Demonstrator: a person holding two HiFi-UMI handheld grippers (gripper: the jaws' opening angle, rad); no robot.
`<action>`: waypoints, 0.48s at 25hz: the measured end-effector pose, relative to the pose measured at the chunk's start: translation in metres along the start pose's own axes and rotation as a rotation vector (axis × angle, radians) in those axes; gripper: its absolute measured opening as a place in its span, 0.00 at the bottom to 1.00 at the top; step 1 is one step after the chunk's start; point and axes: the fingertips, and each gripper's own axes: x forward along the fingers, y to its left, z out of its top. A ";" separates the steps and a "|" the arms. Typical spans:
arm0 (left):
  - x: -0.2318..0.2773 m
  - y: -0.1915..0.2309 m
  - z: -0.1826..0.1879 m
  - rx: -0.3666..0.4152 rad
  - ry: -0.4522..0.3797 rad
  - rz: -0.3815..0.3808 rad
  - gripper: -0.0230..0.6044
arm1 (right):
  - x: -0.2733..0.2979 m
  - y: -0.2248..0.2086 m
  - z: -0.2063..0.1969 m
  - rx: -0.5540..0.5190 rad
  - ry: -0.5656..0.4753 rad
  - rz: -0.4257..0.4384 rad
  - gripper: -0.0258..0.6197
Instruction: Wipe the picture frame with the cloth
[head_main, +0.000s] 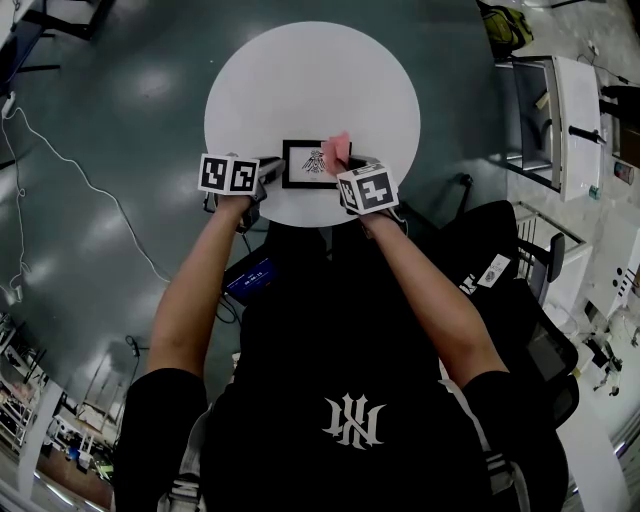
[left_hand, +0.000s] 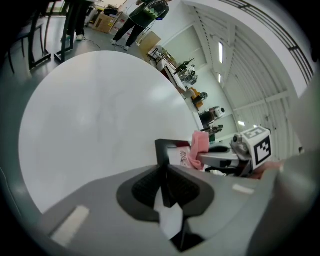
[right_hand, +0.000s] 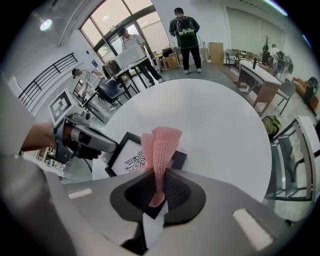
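Nearest the person, at the near edge of the round table (head_main: 310, 80), the left gripper (left_hand: 164, 176) is clamped on the left rim of the picture frame (head_main: 306, 166). The right gripper (right_hand: 159, 187) pinches the pink cloth (right_hand: 161, 145), whose free end stands over the frame's right side. The next move is probably to lower the cloth onto the glass and sweep lightly leftward, with the left hold firm.

Right gripper view, centre: cloth (right_hand: 162, 142) is covering frame's (right_hand: 131, 159) right part. Left gripper view: left gripper (left_hand: 164, 174) is hiding frame's near edge.
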 end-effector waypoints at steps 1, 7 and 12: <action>0.000 -0.001 0.000 0.007 0.000 0.004 0.11 | -0.002 -0.002 -0.002 0.005 -0.002 -0.004 0.09; 0.000 0.000 0.000 0.013 0.004 0.007 0.11 | -0.006 -0.010 -0.008 0.052 -0.001 -0.004 0.09; 0.001 0.000 0.000 0.011 0.001 0.007 0.11 | -0.011 -0.027 -0.007 0.079 -0.015 -0.031 0.09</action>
